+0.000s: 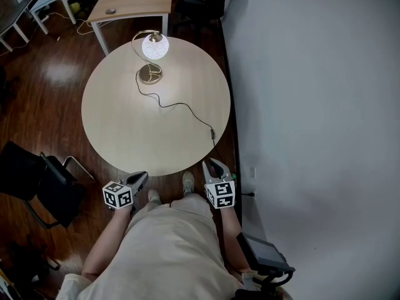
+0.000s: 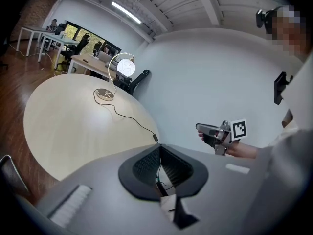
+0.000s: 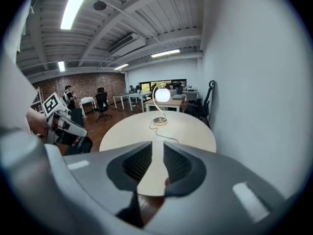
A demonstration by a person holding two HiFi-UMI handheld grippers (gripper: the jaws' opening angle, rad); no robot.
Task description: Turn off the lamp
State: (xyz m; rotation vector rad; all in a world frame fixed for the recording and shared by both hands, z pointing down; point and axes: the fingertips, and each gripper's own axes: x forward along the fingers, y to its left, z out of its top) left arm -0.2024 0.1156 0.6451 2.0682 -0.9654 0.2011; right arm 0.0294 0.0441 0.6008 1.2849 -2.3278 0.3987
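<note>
The lamp stands at the far side of the round pale table (image 1: 125, 130), with a lit white globe (image 1: 154, 45) on a curved brass stem and a round base (image 1: 150, 74). Its thin black cord runs across the top to an inline switch (image 1: 212, 132) near the right rim. Both grippers are held low at the near rim, far from the lamp. My left gripper (image 1: 140, 177) has its tips together on nothing. My right gripper (image 1: 212, 164) stands a little open and empty. The left gripper view shows the globe (image 2: 126, 67) and switch (image 2: 155, 138); the right gripper view shows the globe (image 3: 162, 95).
A white wall (image 1: 312, 105) runs close along the table's right side. A black chair (image 1: 44, 186) stands at the near left on the wood floor. A wooden desk (image 1: 131, 5) sits just behind the lamp. A black device (image 1: 265, 255) hangs at my right hip.
</note>
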